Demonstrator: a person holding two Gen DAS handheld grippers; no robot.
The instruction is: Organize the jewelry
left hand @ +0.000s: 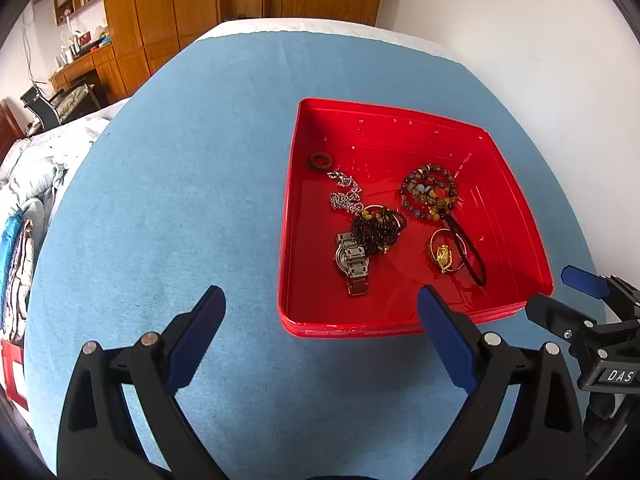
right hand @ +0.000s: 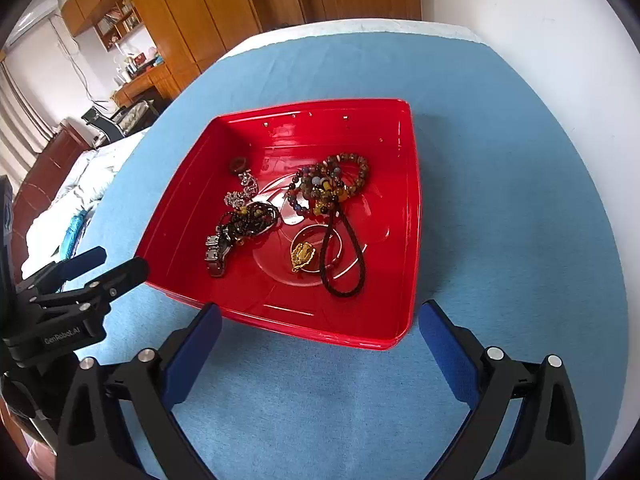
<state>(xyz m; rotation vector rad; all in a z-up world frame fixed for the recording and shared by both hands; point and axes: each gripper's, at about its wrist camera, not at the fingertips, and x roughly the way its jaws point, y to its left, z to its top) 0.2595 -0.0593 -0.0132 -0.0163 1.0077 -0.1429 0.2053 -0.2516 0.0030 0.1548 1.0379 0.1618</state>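
A red plastic tray (left hand: pixel 516 216) (right hand: pixel 414 216) sits on the blue cloth and holds the jewelry: a steel watch (left hand: pixel 353 262) (right hand: pixel 216 250), a dark bead bracelet (left hand: pixel 378 228) (right hand: pixel 252 218), a silver chain (left hand: pixel 344 194) (right hand: pixel 242 190), a small dark ring (left hand: pixel 320 160) (right hand: pixel 239 165), a multicoloured bead strand with a black cord (left hand: pixel 430 192) (right hand: pixel 332 182), and a gold pendant on a bangle (left hand: pixel 443 256) (right hand: pixel 302 256). My left gripper (left hand: pixel 320 320) is open and empty, just short of the tray's near left edge. My right gripper (right hand: pixel 320 332) is open and empty at the tray's near edge.
The blue cloth (left hand: pixel 180 184) covers a table with a white wall (left hand: pixel 540 60) to the right. Bedding (left hand: pixel 36 168) lies past the left edge, with wooden cabinets (left hand: pixel 160 8) behind. The right gripper shows at the right edge of the left wrist view (left hand: pixel 580 308).
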